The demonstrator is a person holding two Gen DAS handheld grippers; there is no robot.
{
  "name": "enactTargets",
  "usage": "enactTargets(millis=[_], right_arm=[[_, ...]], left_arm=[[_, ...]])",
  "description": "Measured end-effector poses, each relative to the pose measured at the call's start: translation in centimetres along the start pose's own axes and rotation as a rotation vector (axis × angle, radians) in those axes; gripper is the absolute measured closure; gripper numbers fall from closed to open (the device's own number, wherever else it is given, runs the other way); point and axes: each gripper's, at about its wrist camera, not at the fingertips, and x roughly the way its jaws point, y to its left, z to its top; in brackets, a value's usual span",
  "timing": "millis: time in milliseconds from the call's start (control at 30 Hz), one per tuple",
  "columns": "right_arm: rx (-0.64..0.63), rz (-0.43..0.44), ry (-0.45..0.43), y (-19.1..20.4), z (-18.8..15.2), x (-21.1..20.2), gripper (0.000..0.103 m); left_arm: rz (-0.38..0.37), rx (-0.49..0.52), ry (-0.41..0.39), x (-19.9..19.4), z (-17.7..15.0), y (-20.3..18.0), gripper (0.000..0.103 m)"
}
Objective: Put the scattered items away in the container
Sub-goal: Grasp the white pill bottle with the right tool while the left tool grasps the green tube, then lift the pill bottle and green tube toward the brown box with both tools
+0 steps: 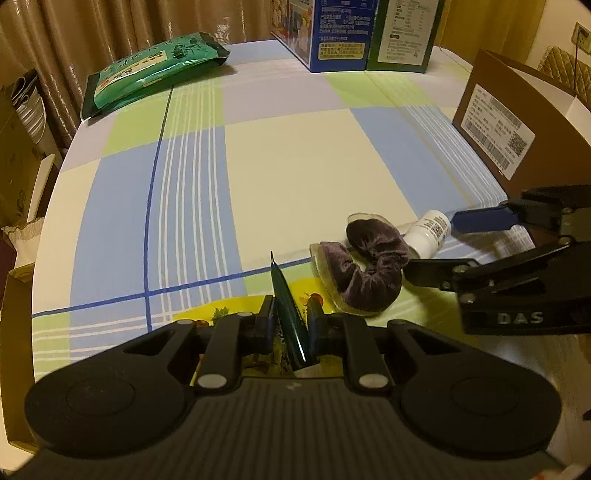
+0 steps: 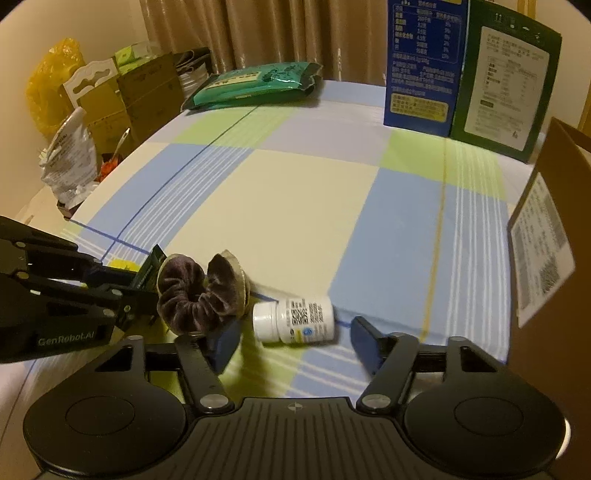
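Observation:
My left gripper (image 1: 290,315) is shut on the dark green edge of a yellow printed packet (image 1: 291,328) lying at the table's near edge. A purple velvet scrunchie (image 1: 369,266) on a clear backing lies just right of it; it also shows in the right wrist view (image 2: 195,291). A white pill bottle (image 2: 295,319) lies on its side beside the scrunchie. My right gripper (image 2: 295,343) is open, its blue pads either side of the bottle and not touching it. The brown cardboard box (image 1: 517,122) stands at the right.
A green foil bag (image 1: 155,70) lies at the far left of the checked tablecloth (image 1: 288,158). A blue carton (image 1: 332,33) and a green carton (image 1: 406,33) stand at the back. Boxes and bags (image 2: 110,96) crowd the floor beyond the left edge.

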Motion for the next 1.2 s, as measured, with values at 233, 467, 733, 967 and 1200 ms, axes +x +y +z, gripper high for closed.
enactTargets(millis=[233, 467, 733, 967, 1200], right_arm=[[-0.028, -0.025, 0.006, 0.4, -0.1, 0.5, 0.059], [0.02, -0.004, -0.029, 0.2, -0.4, -2.5, 0.059], [0.03, 0.026, -0.036, 0.5, -1.8, -6.1, 0.059], [0.016, 0.05, -0.03, 0.6, -3.2, -9.4, 0.059], [0.023, 0.054, -0.051, 0.1, -4.5, -13.2, 0.059]], left_arm=[[0.011, -0.01, 0.003, 0.2, 0.2, -0.1, 0.09], [-0.012, -0.031, -0.043, -1.7, 0.1, -0.3, 0.093], [-0.048, -0.027, -0.056, -4.5, -1.7, -2.3, 0.093], [-0.077, -0.034, -0.079, -7.8, -2.9, -4.0, 0.093], [-0.108, -0.029, -0.126, -11.4, -3.1, -6.4, 0.093]])
